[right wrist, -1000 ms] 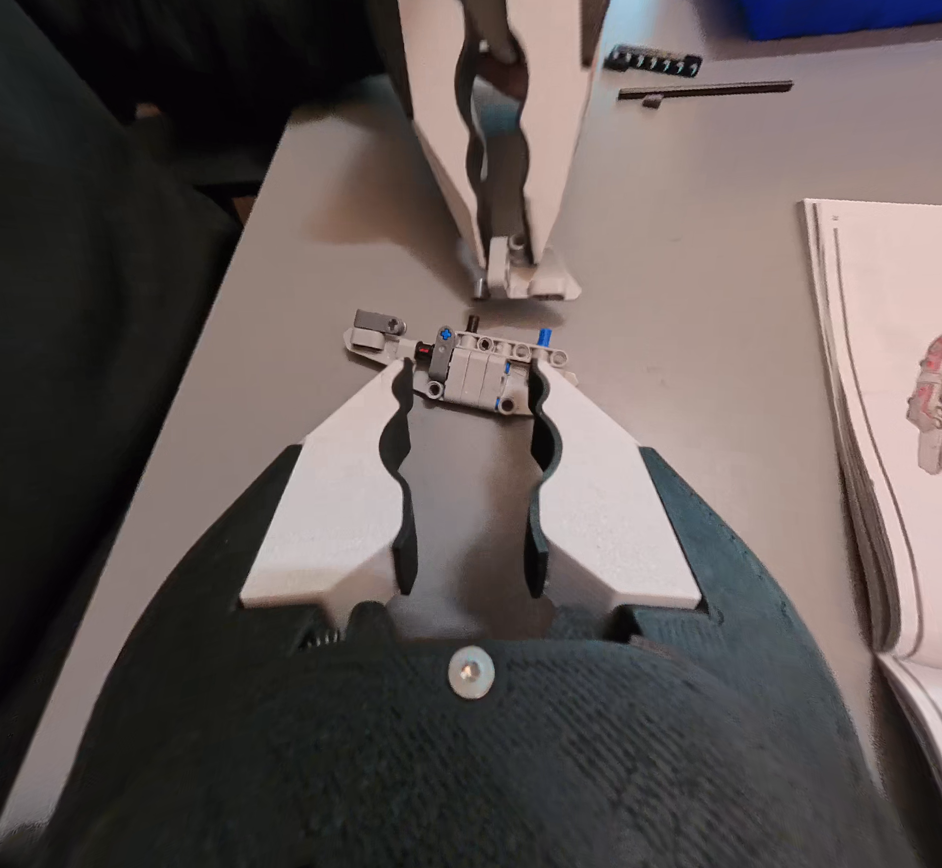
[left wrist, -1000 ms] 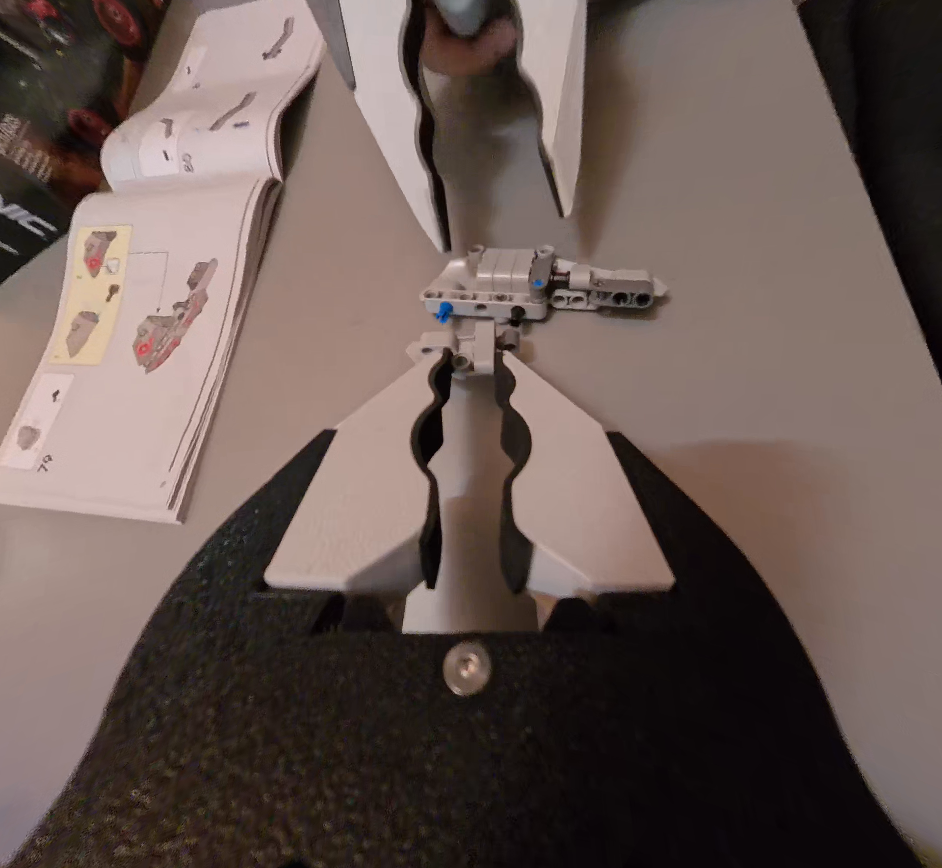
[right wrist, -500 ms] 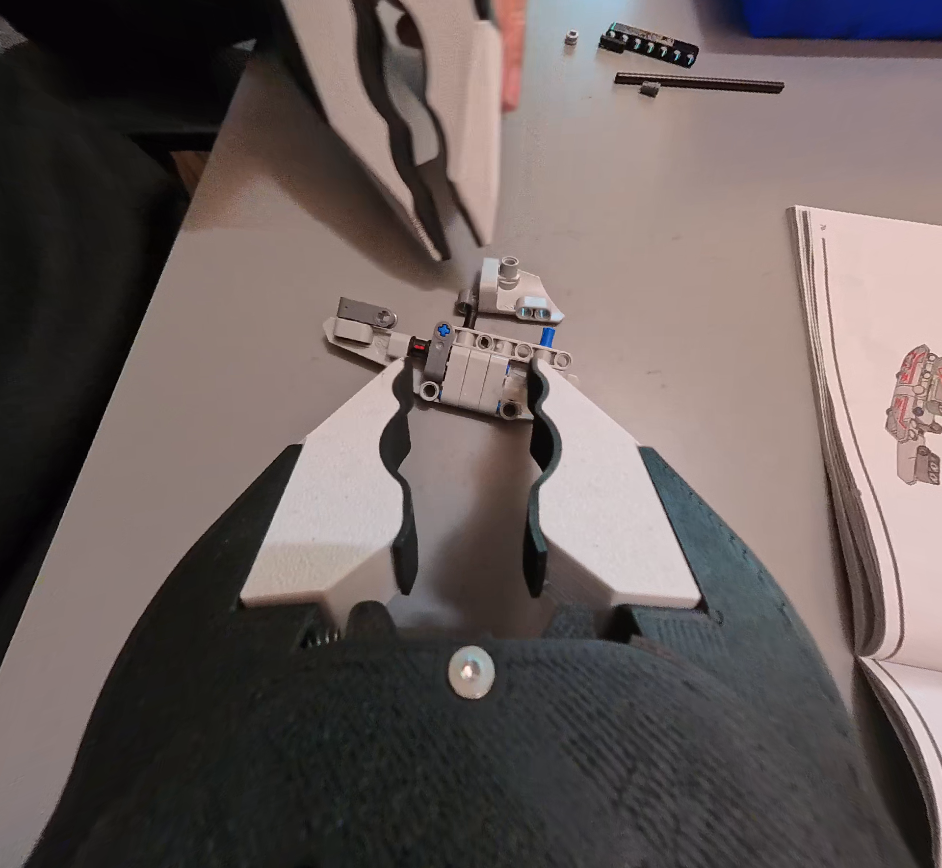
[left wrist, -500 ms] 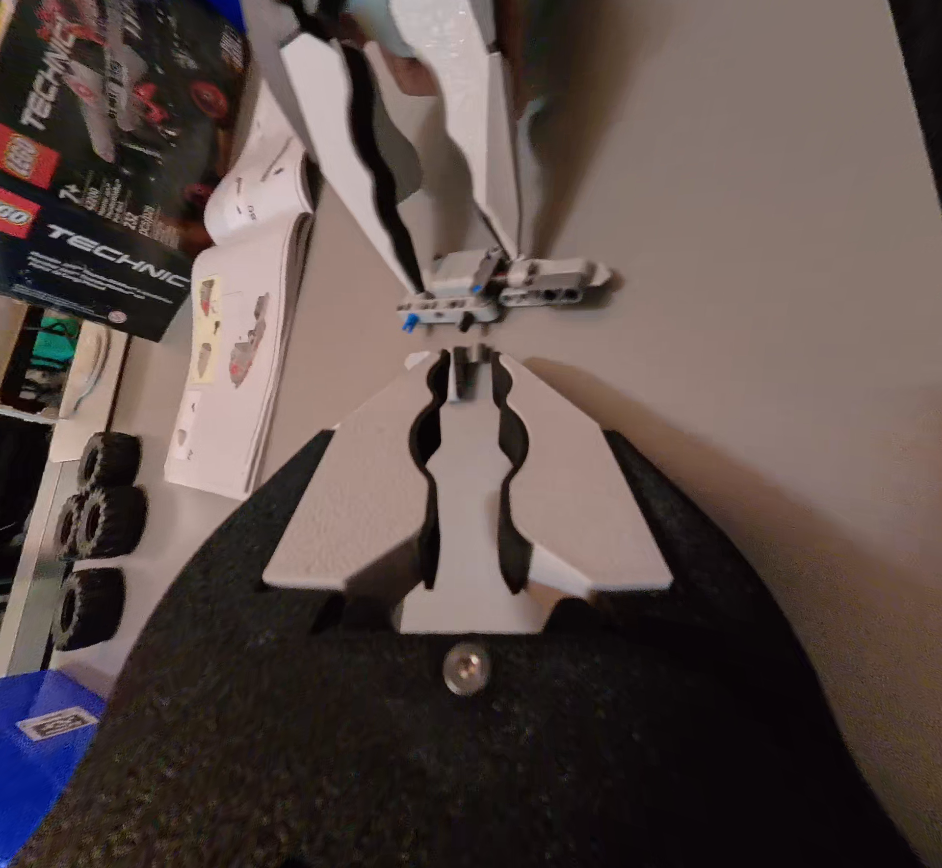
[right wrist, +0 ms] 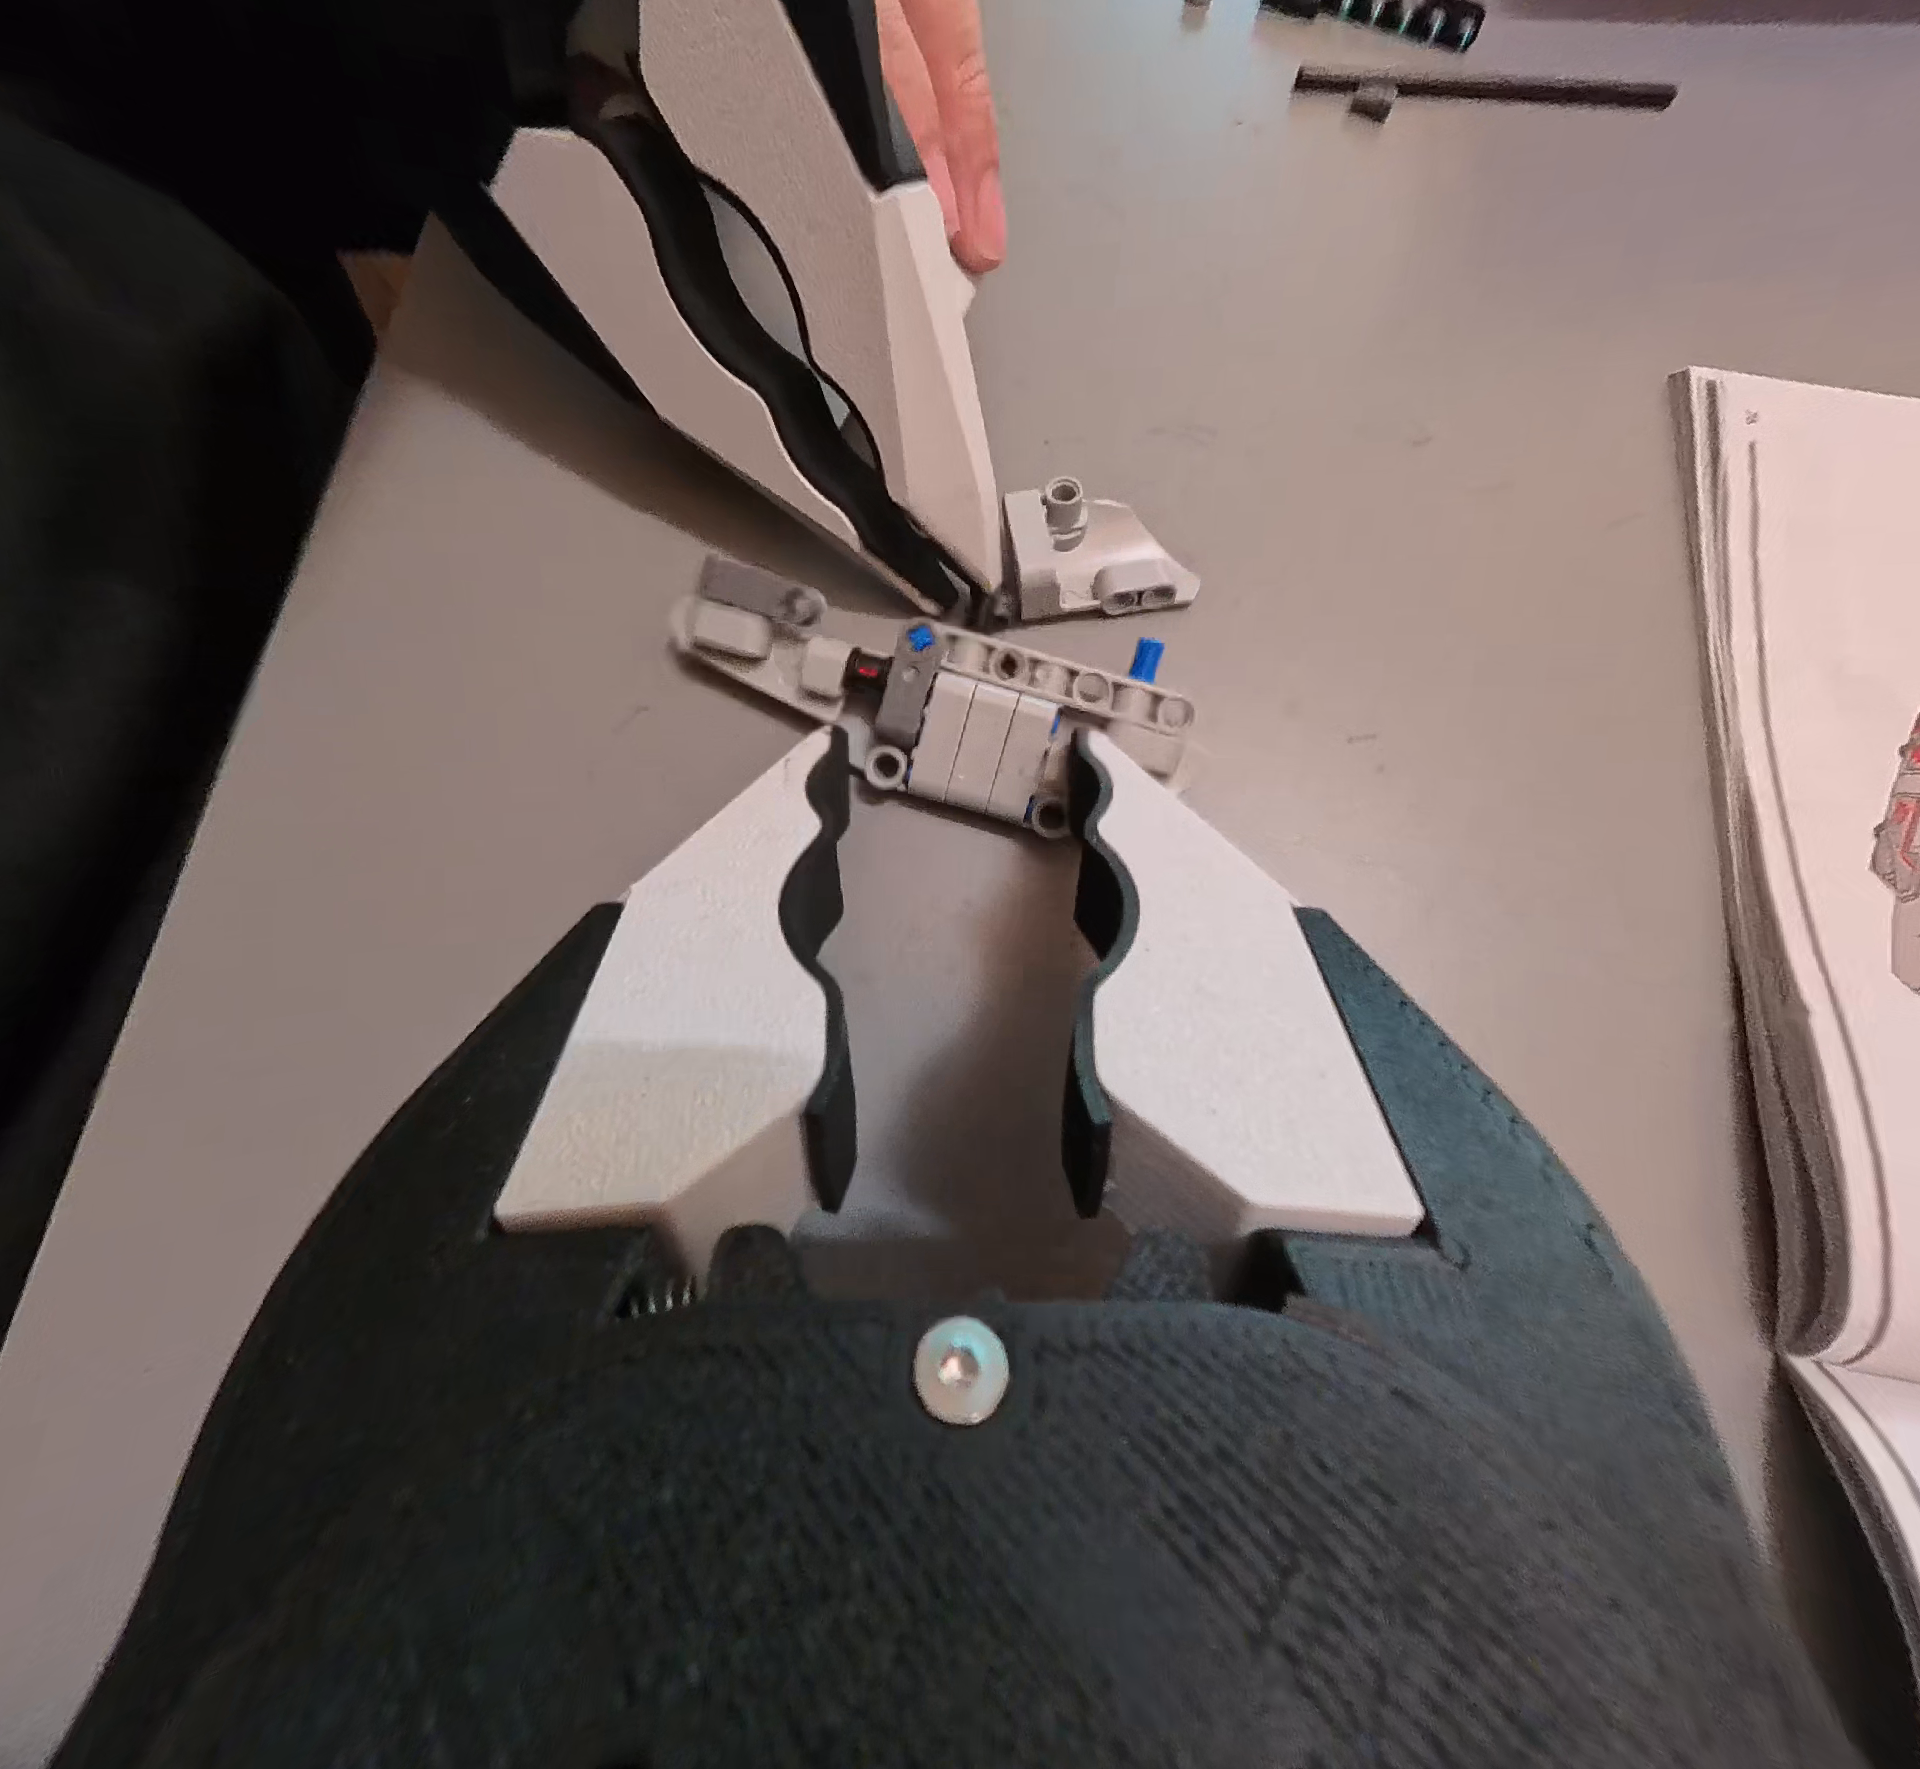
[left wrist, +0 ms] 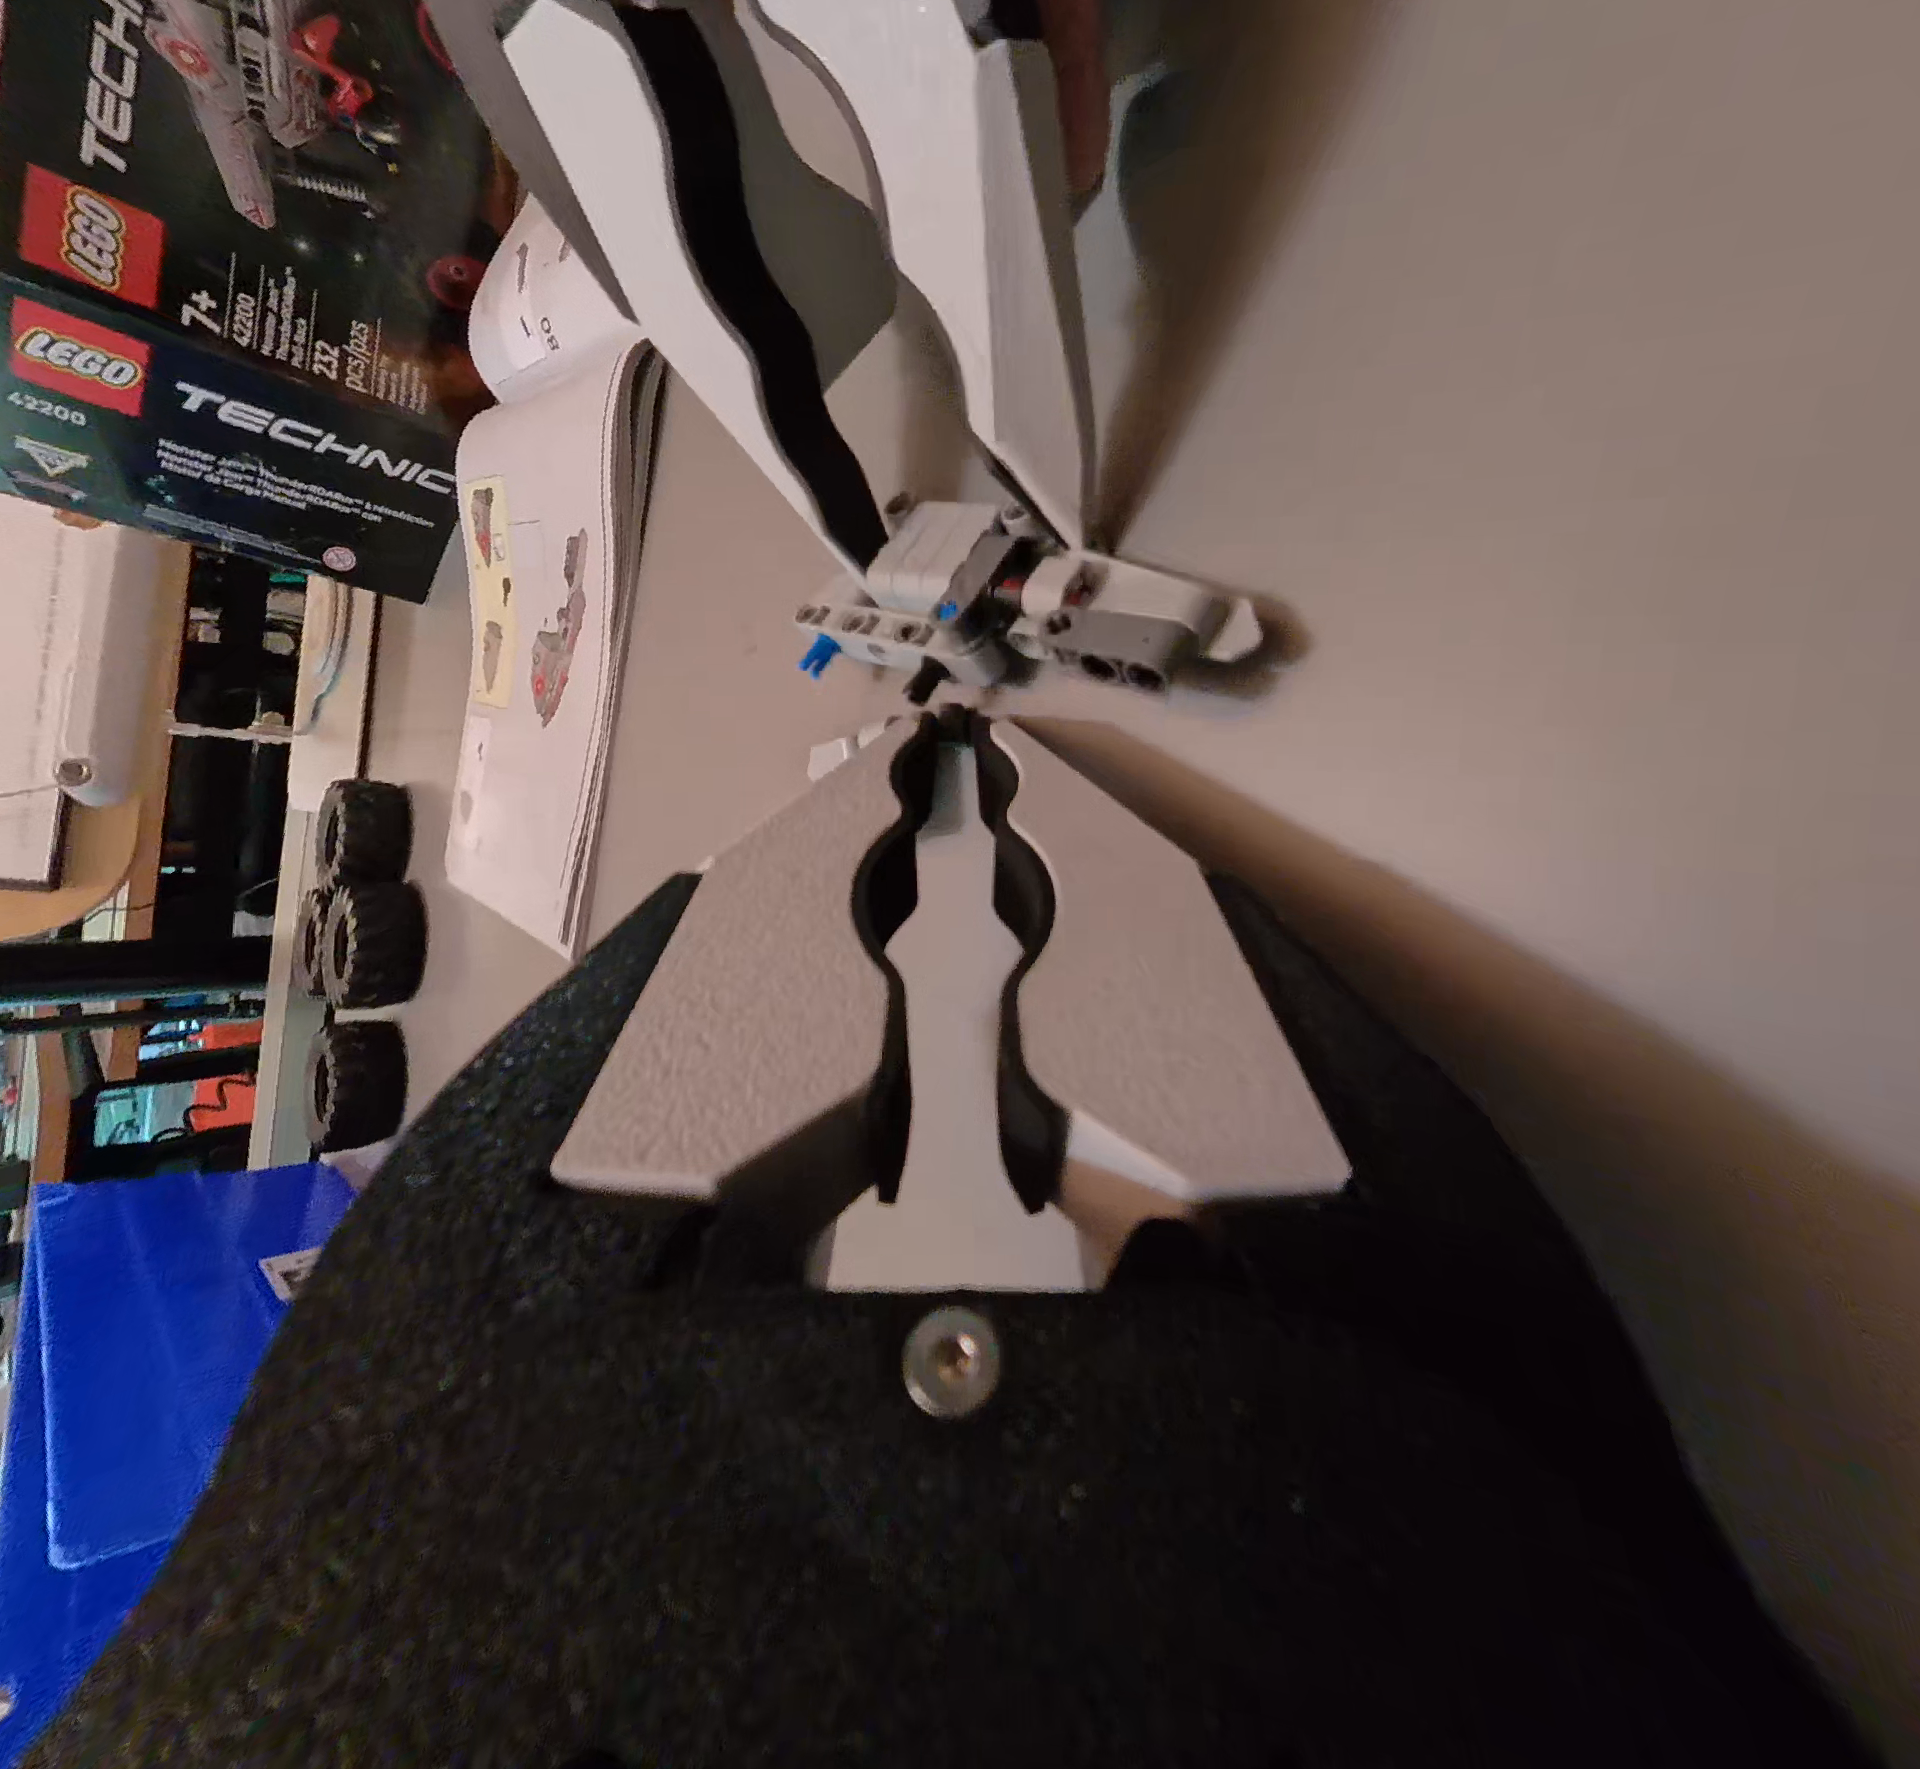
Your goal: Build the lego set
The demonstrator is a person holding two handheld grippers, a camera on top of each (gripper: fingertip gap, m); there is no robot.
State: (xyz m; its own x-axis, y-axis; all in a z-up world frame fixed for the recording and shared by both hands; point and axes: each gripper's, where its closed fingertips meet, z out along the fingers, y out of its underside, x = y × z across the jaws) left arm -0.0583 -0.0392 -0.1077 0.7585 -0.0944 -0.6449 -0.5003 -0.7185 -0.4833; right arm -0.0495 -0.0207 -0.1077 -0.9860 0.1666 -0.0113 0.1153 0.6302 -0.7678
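Grey tabletop (right wrist: 1455,576), item by item. Grey lego assembly (right wrist: 966,722) lies flat at centre, between my two tools. My right gripper (right wrist: 956,763) clamps its block end. My left gripper (left wrist: 948,732) is nearly together on a small dark peg at the assembly's near edge; I cannot tell whether it grips. Just beside: a loose light-grey angled piece (right wrist: 1091,556). Farther out: open instruction booklet (left wrist: 540,639), set box (left wrist: 208,192), black tyres (left wrist: 358,940), black beam (right wrist: 1371,5), black axle (right wrist: 1486,90).
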